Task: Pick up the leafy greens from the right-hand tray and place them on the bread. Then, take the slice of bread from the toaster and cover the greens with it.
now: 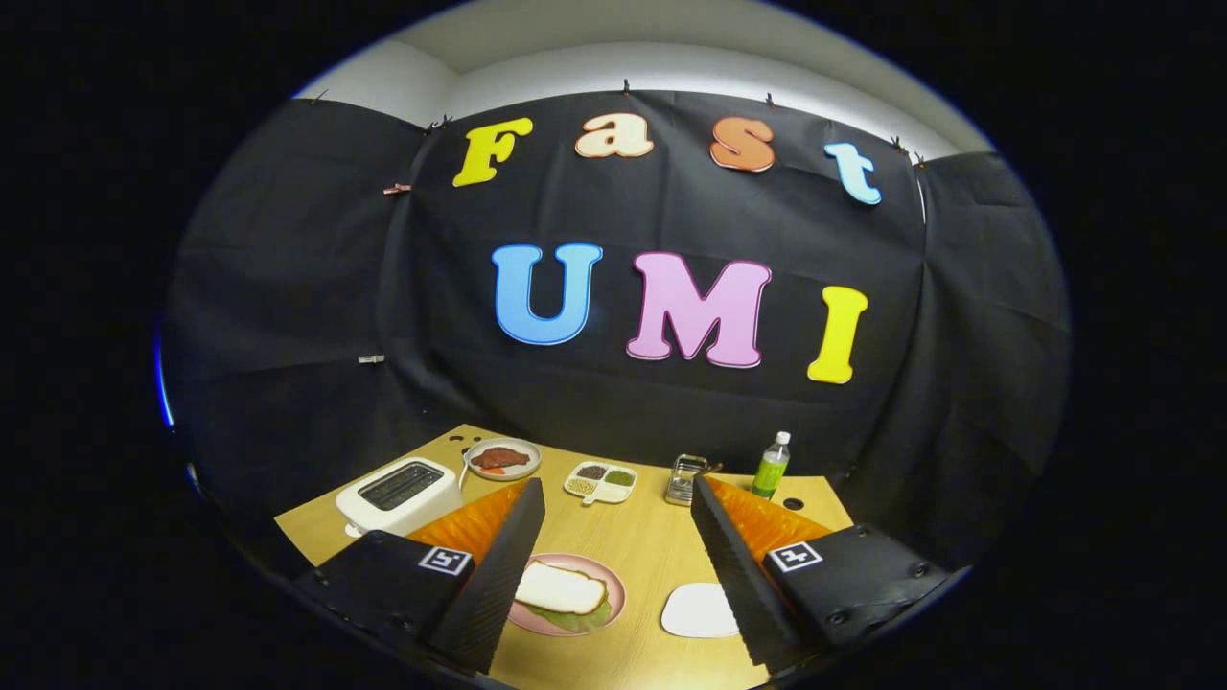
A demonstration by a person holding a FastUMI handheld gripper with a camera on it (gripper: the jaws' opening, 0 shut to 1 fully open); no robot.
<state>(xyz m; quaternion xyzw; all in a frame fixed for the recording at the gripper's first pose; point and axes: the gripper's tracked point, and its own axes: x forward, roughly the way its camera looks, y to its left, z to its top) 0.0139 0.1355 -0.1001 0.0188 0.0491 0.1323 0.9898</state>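
A pink plate [613, 586] lies on the wooden table between my fingers, close to the left one. On it a slice of bread [559, 586] rests on top of leafy greens [581, 621], whose edge sticks out at the near side. A white tray [698, 610] lies to the plate's right, beside my right finger, with nothing on it. The white toaster [398, 494] stands beyond my left finger; I cannot see bread in its slots. My gripper [615, 551] hovers above the table, open, holding nothing.
At the back of the table [644, 537] are a plate of reddish food [501, 458], a white divided dish of seeds [600, 481], a small metal container [684, 477] and a green bottle [771, 465].
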